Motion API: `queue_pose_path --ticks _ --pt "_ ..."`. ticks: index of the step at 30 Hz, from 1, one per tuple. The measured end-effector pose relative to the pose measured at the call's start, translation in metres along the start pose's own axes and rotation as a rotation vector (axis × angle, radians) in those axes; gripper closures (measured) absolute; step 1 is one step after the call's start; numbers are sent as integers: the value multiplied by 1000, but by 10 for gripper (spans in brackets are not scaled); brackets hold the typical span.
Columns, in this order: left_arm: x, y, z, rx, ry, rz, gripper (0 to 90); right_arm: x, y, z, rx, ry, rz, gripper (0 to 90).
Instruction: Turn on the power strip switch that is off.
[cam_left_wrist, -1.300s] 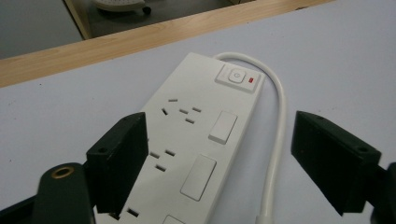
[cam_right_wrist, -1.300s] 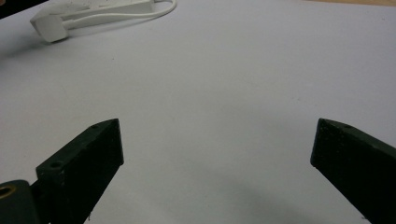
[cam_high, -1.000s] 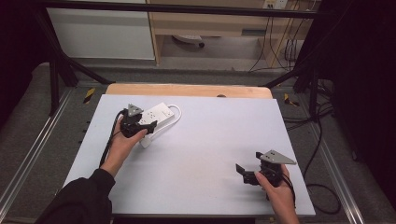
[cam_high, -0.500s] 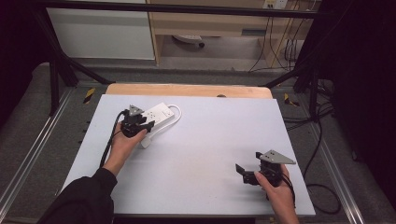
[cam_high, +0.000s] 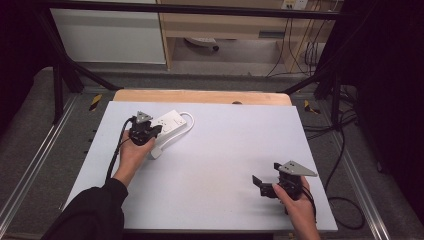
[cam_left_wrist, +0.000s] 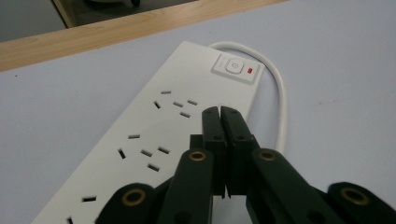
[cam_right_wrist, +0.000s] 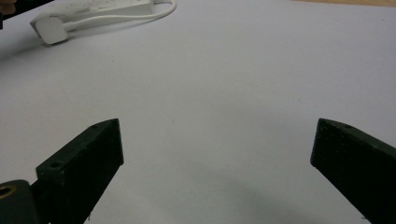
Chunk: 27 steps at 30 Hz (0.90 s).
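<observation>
Left gripper (cam_left_wrist: 219, 112), jaws just closed with nothing between, is held over white plastic power strip (cam_left_wrist: 163, 126); switch (cam_left_wrist: 235, 66) could be missed. Right gripper (cam_right_wrist: 215, 154) is held wide.

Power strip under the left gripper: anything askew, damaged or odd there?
Nothing stands out. The power strip lies flat on the table, its white cable looping round the switch end, its plug resting beside it. The left gripper is shut with nothing between its fingers, just above the strip.
</observation>
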<state>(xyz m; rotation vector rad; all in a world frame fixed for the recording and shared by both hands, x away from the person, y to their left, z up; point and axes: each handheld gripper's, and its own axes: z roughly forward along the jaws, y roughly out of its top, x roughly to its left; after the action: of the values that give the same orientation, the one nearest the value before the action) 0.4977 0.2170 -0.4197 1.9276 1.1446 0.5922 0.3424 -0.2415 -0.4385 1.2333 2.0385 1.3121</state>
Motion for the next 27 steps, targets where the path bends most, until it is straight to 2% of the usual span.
queue_pose_path --ticks 4,15,27 --pt "-2 0 1 1 -2 10 900 0 0 0 -3 0 -2 29" --pt "-2 3 10 41 0 38 900 0 0 0 -5 3 -3 29" --pt "5 1 14 82 25 32 900 -1 0 0 -4 6 -8 29"
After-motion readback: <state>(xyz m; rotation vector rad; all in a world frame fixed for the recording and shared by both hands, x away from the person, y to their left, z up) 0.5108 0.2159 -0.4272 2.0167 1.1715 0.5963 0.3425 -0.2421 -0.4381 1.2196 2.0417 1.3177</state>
